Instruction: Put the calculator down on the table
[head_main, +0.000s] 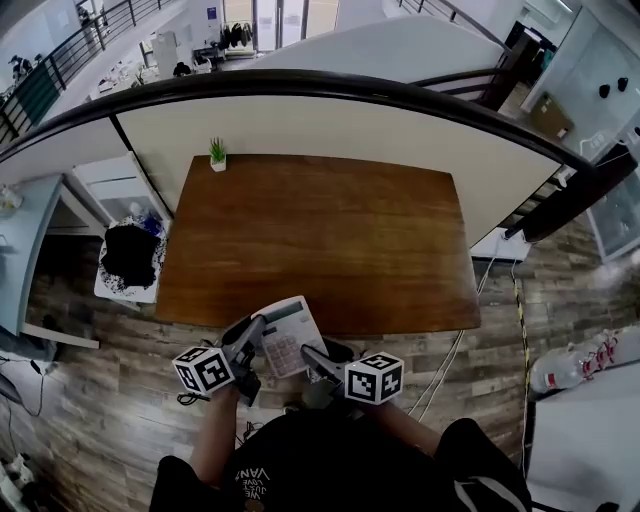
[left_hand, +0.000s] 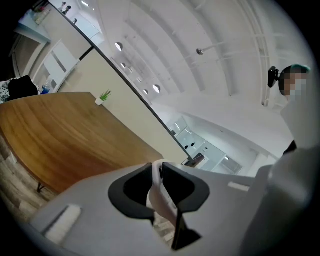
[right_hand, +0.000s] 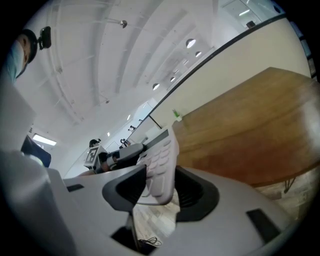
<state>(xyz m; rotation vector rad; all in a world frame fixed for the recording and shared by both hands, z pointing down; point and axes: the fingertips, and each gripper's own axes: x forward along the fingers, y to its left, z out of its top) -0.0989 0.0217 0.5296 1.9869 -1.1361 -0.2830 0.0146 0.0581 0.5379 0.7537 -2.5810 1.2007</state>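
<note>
The calculator (head_main: 288, 335), a pale desk model with its display end pointing away from the person, is carried between the two grippers at the middle of the table's (head_main: 330, 250) near edge. Its far end overlaps the brown wooden top in the head view, while its near end hangs over the plank floor (head_main: 120, 400). No view shows whether its underside touches the wood. The left gripper (head_main: 254, 331) has both jaws clamped on the calculator's left edge: in the left gripper view the dark pads press on a thin white rim seen end-on, with floor visible beneath it. The right gripper (head_main: 313, 356) likewise has its jaws closed on the right edge, and the right gripper view shows the key rows sloping up between the pads. Each gripper's marker cube sits just behind its jaws, near the person's (head_main: 300, 470) black shirt. The tabletop is bare wood apart from a small potted plant (head_main: 217, 154) standing upright in a white pot at the far left corner, well apart from the calculator. Behind the table's far edge runs a curved cream partition (head_main: 330, 125) topped by a dark rail. Off the table's left edge, on the floor, a black heap (head_main: 128, 255) lies on a white stand, and a white cable (head_main: 455, 345) trails across the floor off the near right corner.
</note>
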